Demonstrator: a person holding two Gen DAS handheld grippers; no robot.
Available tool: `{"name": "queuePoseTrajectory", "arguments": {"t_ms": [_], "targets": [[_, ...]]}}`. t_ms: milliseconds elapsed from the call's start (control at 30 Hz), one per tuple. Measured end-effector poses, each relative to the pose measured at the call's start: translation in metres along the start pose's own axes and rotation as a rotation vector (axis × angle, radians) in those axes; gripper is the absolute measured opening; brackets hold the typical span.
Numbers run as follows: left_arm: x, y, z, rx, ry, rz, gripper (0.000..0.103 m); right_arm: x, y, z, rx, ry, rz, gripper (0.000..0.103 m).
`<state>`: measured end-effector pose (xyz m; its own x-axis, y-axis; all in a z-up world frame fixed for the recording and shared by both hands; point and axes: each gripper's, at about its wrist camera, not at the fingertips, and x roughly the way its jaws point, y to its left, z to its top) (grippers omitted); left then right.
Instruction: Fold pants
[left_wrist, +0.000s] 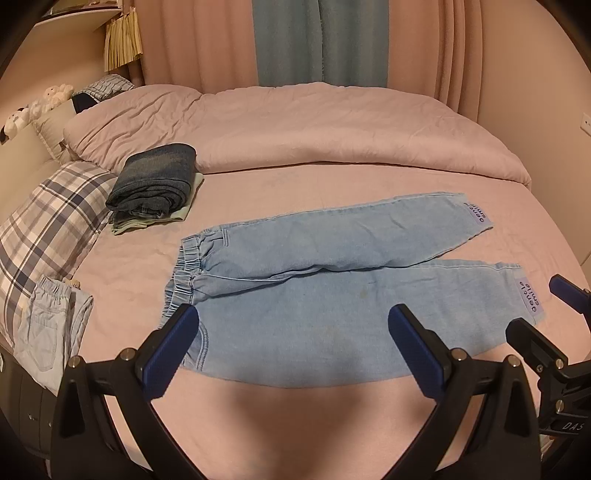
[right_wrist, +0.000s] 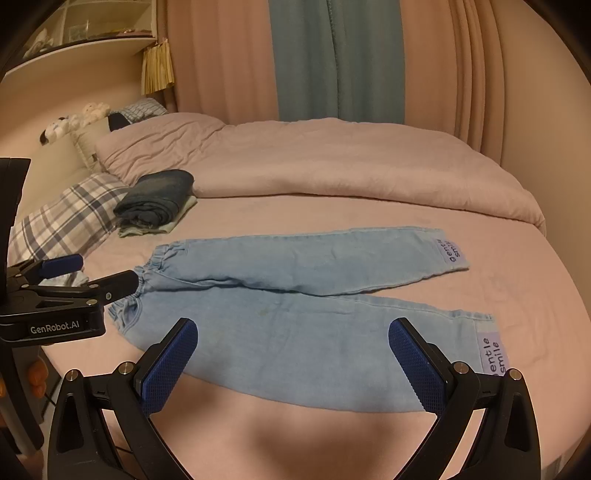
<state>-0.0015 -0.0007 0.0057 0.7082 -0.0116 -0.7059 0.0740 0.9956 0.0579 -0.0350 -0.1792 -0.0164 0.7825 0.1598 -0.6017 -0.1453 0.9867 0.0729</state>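
Light blue pants (left_wrist: 332, 295) (right_wrist: 295, 314) lie flat on the pink bed, elastic waistband to the left, both legs running right and ending in lilac labels. My left gripper (left_wrist: 293, 314) hovers open above the near leg close to the waistband, nothing between its blue pads. My right gripper (right_wrist: 293, 328) is open too, over the near leg's middle, empty. In the right wrist view the left gripper (right_wrist: 92, 273) shows at the left, over the waistband. The right gripper's fingers (left_wrist: 524, 328) show at the right edge of the left wrist view.
A folded dark denim stack (left_wrist: 155, 181) (right_wrist: 157, 201) rests on a pale green garment beside a plaid pillow (left_wrist: 48, 229). Another light garment (left_wrist: 51, 332) lies at the near left. A bunched pink duvet (left_wrist: 295, 129) fills the far half of the bed. Curtains hang behind.
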Motion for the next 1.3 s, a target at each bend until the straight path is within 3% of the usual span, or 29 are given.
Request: {"name": "queuePoseTrajectory", "arguments": {"t_ms": [1300], "targets": [[0.0037, -0.0046, -0.0017, 0.02, 0.009, -0.016, 0.103, 0.0024, -0.0017, 0.0, 0.003, 0.002, -0.009, 0.103]]}}
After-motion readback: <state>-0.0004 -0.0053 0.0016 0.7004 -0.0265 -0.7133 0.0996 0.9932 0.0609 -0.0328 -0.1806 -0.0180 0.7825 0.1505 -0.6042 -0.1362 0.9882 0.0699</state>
